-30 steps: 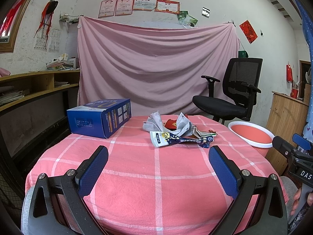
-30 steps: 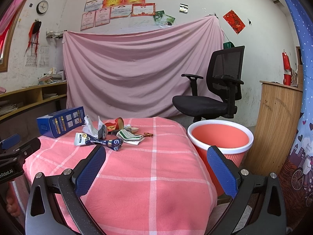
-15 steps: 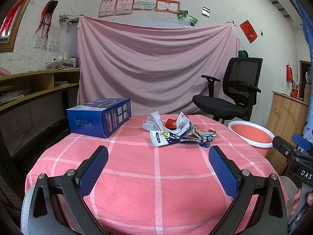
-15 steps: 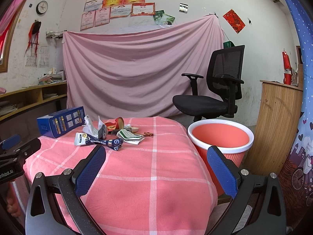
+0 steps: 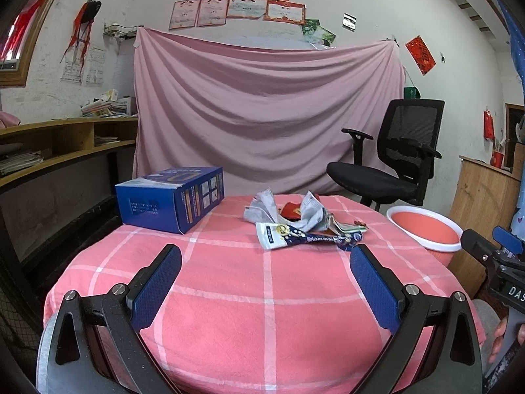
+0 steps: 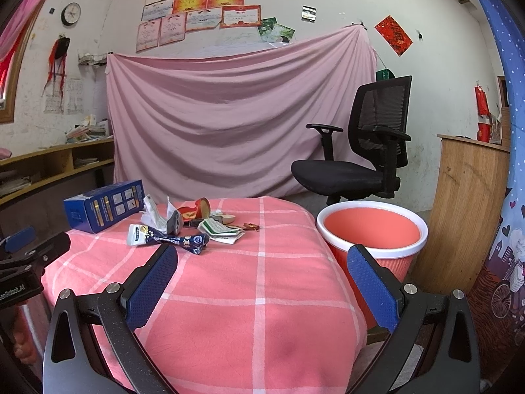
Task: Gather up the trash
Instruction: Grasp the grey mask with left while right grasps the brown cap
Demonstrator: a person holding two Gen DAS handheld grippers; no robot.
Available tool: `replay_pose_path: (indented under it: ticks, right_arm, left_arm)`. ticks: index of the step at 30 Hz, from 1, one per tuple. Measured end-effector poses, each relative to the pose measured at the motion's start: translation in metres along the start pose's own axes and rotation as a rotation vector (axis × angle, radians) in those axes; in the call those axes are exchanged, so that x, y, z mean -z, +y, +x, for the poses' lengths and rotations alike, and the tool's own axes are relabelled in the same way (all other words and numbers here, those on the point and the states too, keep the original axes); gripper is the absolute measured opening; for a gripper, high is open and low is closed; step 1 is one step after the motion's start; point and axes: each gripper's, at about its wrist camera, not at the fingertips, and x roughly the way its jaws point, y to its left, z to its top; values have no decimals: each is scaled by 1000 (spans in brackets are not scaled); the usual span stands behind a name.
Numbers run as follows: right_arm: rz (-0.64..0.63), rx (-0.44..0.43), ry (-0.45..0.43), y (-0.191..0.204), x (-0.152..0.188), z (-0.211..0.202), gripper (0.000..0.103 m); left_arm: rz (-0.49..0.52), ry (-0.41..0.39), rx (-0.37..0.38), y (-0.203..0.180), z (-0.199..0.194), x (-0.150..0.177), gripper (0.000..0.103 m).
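Beside the table [image 6: 262, 295], coral bin [image 6: 372, 229] holds nothing visible; wrappers [image 6: 183, 226] on tablecloth

A lived-in home room: certificates [image 6: 210, 3] and clock [image 6: 71, 13] upper left, pink sheet [image 6: 236, 115], office chair [image 6: 364, 151] right.

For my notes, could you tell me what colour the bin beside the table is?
Coral red with a white rim; the right wrist view shows it best.
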Motion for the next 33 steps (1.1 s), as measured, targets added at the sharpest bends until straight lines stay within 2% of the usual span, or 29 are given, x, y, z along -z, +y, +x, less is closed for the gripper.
replay_pose_path:
  ticks: [8,15,20,24,27,30,31,33]
  right_arm:
    - [-22,-57,-42,-1,-20,19,103]
    - [-34,-50,-71,-7,-43,54,103]
    - [-47,-39,-69,-12,-58,89,103]
    - [-57,-31,-33,-16,-67,123,103]
    - [-70,-21,24,-18,-70,149,103]
    - [-68,-47,65,-19,-71,169,103]
    - [-70,-54,79,-20,-71,176,103]
    - [-74,-68,118,-20,-71,189,103]
  left_arm:
    - [-33,-5,-18,14,26,-18,101]
    - [-37,10,-53,21,70,-41,100]
    - [-26,29,-50,23,105,-57,101]
    - [-42,80,-27,25,140,-65,101]
    - [-59,151,-5,27,168,-67,100]
    - [-59,212,3,25,190,-67,99]
    - [-56,231,6,25,197,-66,97]
    - [-50,268,17,24,209,-63,87]
